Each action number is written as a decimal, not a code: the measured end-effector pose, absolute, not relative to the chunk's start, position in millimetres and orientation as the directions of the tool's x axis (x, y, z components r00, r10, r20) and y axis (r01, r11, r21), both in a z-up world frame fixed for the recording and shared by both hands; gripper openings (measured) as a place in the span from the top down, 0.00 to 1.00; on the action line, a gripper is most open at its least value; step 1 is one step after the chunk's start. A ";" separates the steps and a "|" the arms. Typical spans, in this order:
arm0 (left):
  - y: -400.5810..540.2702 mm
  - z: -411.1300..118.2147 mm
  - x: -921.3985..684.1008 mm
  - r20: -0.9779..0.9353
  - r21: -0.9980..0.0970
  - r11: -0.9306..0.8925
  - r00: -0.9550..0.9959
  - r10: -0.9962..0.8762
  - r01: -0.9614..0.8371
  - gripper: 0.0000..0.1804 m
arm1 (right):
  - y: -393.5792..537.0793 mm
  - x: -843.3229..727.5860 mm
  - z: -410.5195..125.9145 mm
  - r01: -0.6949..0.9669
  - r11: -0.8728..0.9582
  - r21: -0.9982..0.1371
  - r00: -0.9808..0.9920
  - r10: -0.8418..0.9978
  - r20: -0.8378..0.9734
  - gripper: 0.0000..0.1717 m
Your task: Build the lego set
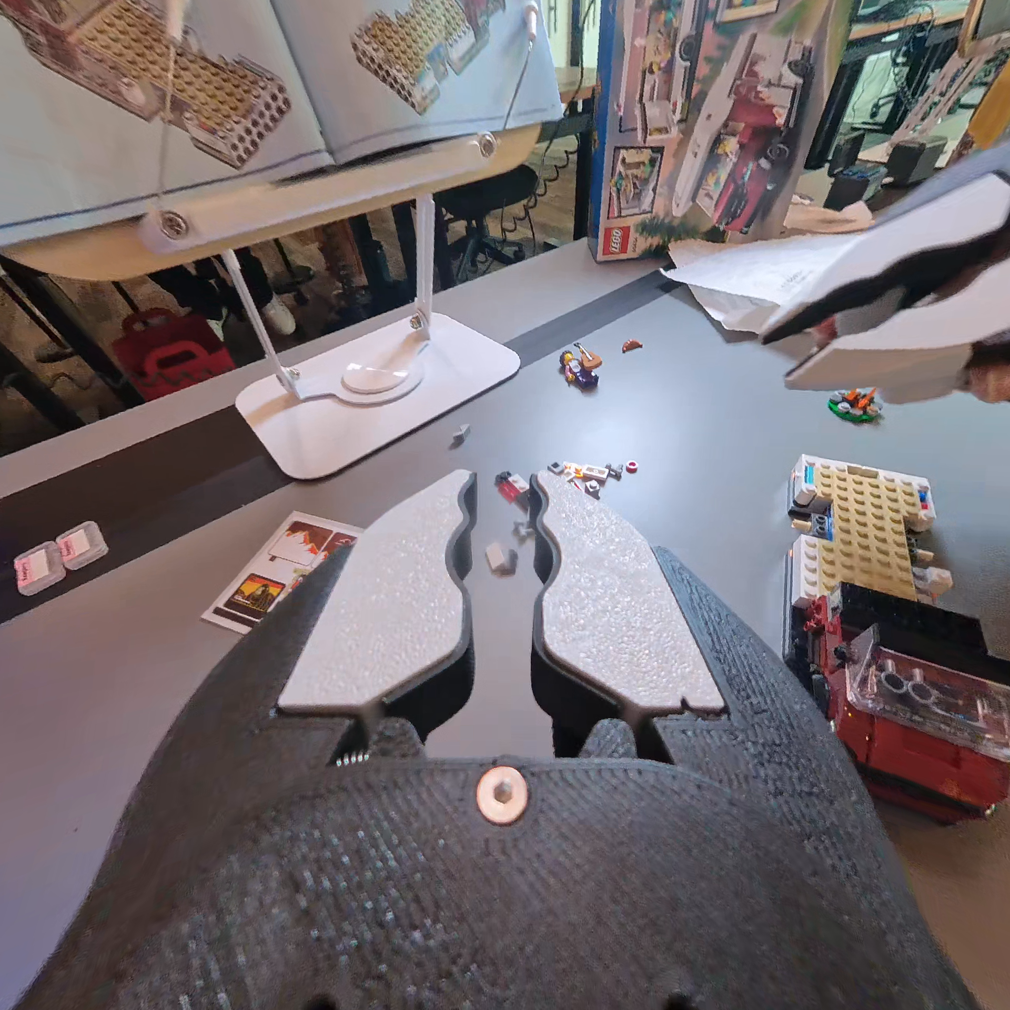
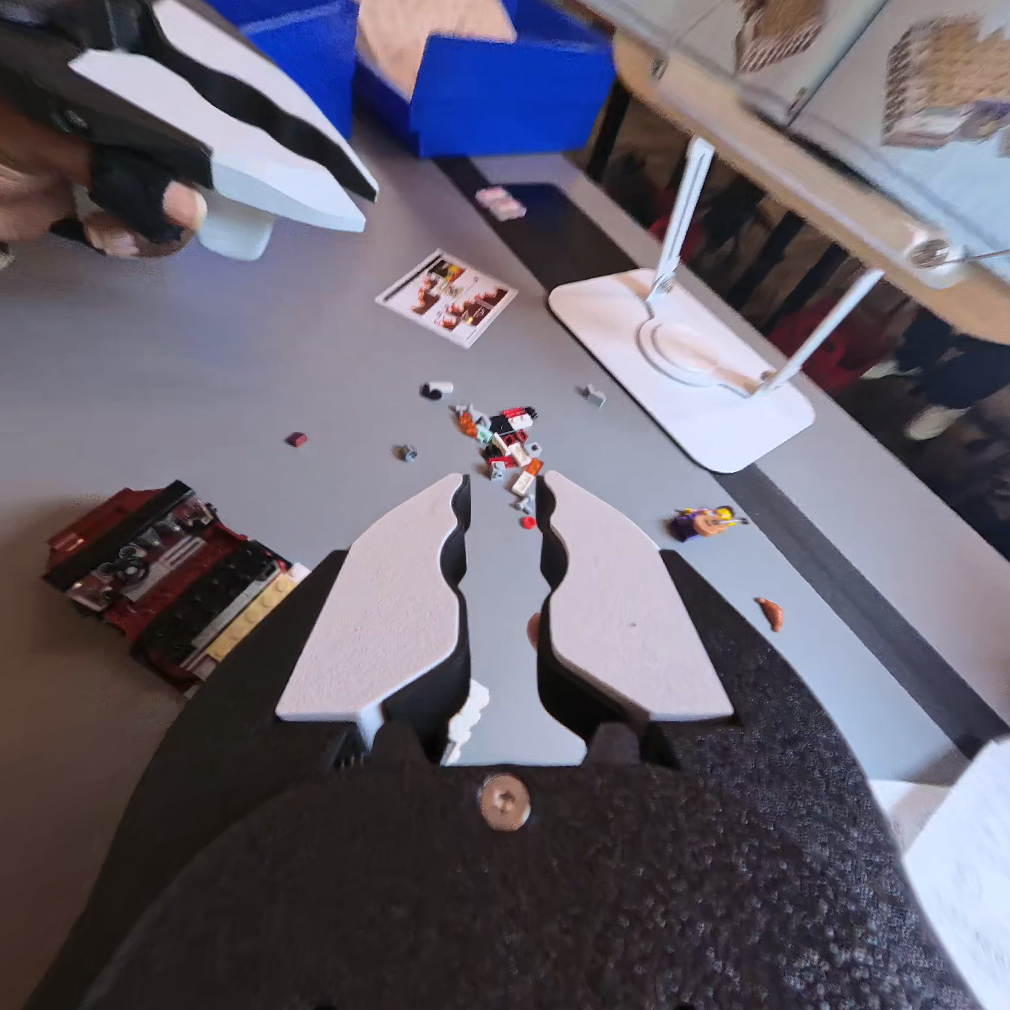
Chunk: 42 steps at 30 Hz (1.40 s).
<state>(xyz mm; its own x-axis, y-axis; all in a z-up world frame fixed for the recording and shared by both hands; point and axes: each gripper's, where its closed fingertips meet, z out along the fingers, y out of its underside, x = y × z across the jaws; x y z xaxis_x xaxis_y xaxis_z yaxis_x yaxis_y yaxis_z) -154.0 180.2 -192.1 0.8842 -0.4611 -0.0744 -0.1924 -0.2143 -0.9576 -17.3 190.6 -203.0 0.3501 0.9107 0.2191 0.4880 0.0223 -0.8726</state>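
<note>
In the left wrist view, two small clear cases [image 1: 57, 555] lie at the far left edge on the grey table [image 1: 683, 437], with a sticker sheet [image 1: 273, 568] just right of them and a white stand base [image 1: 377, 393] above. At centre, the left gripper [image 1: 503, 483] hovers with its fingers parted and nothing clamped; a small grey brick [image 1: 500, 558] lies loose on the table between them, touching neither pad. Scattered small bricks [image 1: 587, 473] sit just past the fingertips. At right stands a tan, white and dark red brick vehicle [image 1: 874, 601].

In the right wrist view, the same vehicle [image 2: 164, 574] lies at lower left. The right gripper [image 2: 503, 481], at centre, is likewise parted and grips nothing, poised over the near end of the brick pile [image 2: 503, 437]. A toy figure with a guitar [image 2: 705, 522] lies to the right.
</note>
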 end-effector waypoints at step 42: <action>140.3 -237.0 -143.6 -0.167 -0.946 -0.124 0.777 -0.607 -0.300 0.91 | 204.4 -114.4 -231.1 0.679 0.068 -0.731 -0.182 0.980 -0.078 0.96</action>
<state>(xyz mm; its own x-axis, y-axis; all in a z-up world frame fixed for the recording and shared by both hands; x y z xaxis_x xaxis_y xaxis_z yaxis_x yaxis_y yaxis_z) -143.6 140.3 -237.0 0.7769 -0.6070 -0.1672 -0.3001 -0.1236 -0.9458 -114.4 204.4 -231.1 -0.1824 0.9801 -0.0778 0.6794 0.0685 -0.7305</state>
